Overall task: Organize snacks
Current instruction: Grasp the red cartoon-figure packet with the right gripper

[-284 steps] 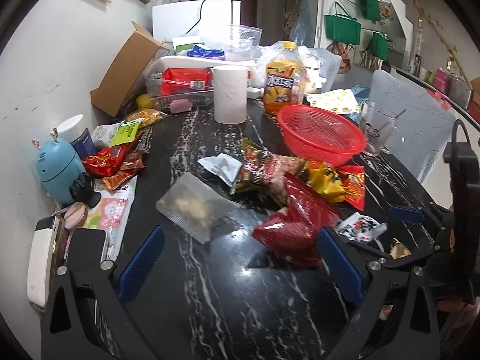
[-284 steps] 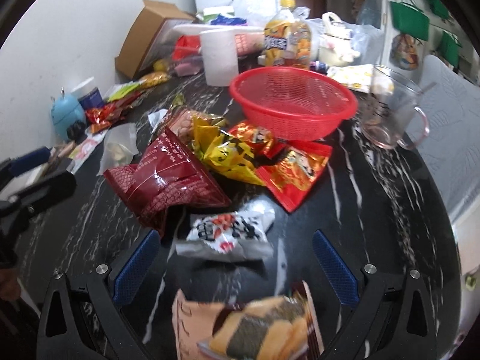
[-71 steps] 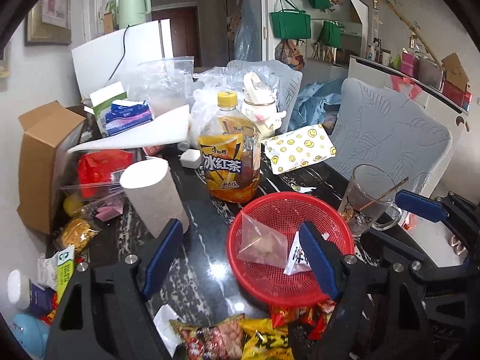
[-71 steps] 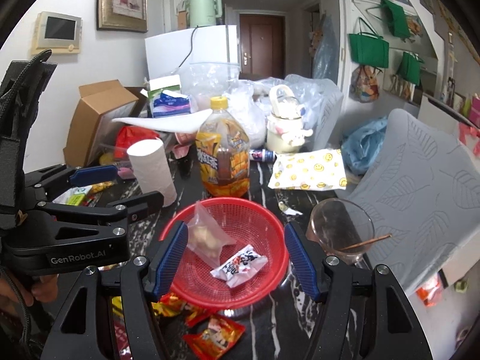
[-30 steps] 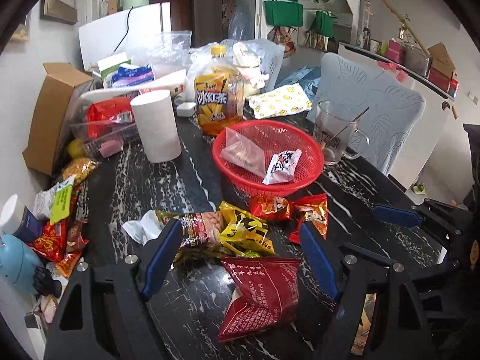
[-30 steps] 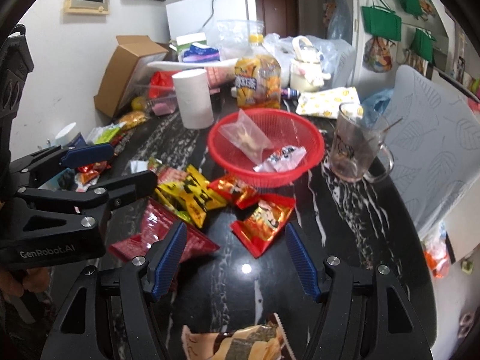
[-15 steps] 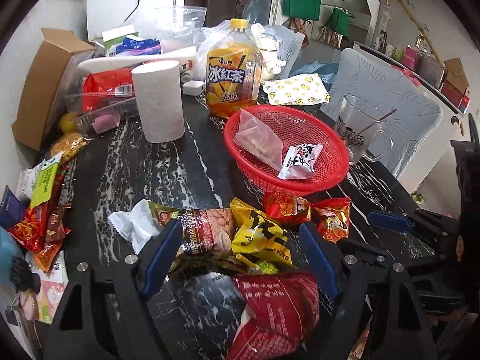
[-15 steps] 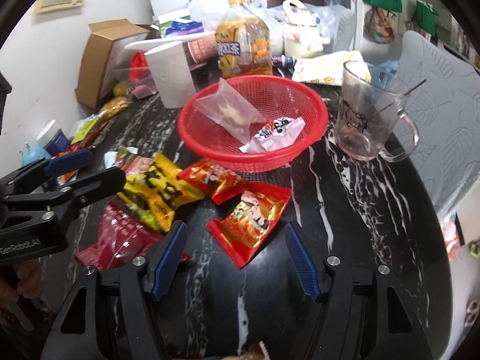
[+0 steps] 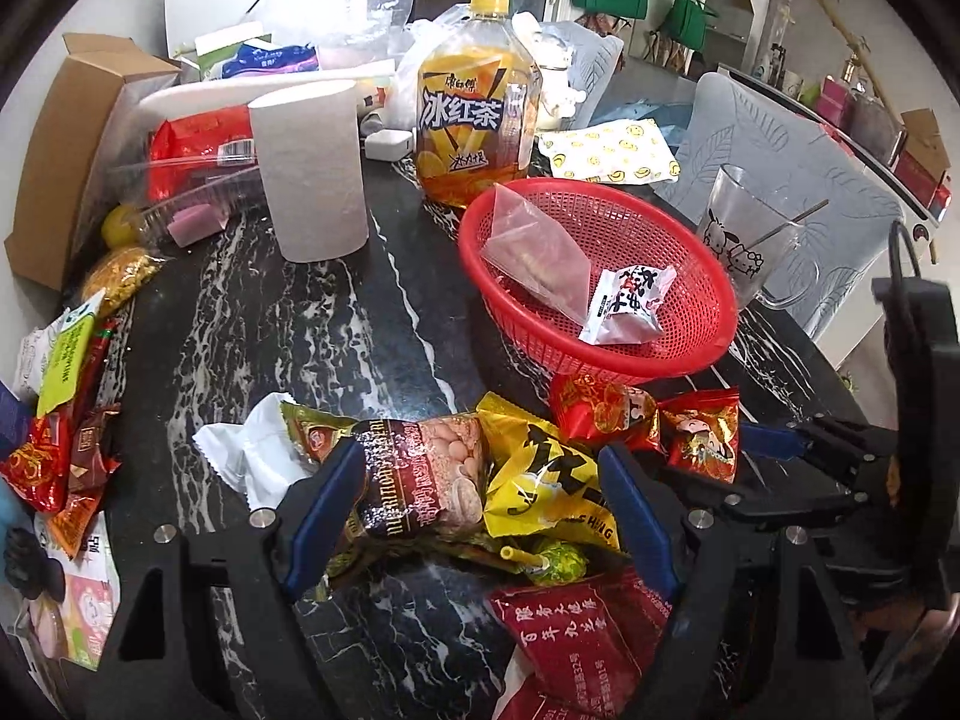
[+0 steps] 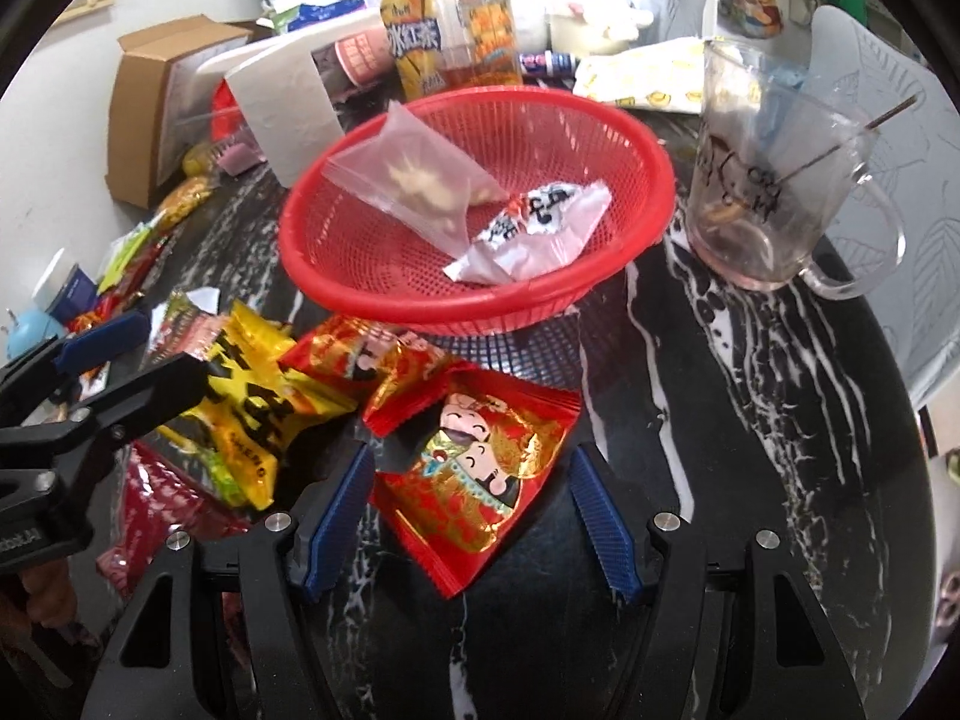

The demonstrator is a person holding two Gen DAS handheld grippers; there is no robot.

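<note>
A red basket (image 9: pixel 600 357) (image 10: pixel 456 309) on the black marble table holds a clear bag (image 9: pixel 534 258) (image 10: pixel 420 180) and a white packet (image 9: pixel 630 306) (image 10: pixel 534 228). In front of it lies a pile of snacks. My left gripper (image 9: pixel 480 510) is open low over the pile, with a brown peanut packet (image 9: pixel 420 480) and a yellow packet (image 9: pixel 552 492) between its fingers. My right gripper (image 10: pixel 468 510) straddles a red packet with a cartoon figure (image 10: pixel 480 480). Its jaws are closing, and the pads stand just off the packet's edges. A dark red bag (image 9: pixel 576 642) lies nearest me.
A paper roll (image 9: pixel 312 174), a tea bottle (image 9: pixel 474 126) and a glass mug (image 10: pixel 774 192) stand around the basket. A cardboard box (image 9: pixel 60 150) and more snacks (image 9: pixel 54 420) line the left edge. A second small red packet (image 10: pixel 360 360) lies under the basket's rim.
Both grippers have dropped lower and closer to the snack pile. The red cartoon packet now sits between the right fingers, which have narrowed a little.
</note>
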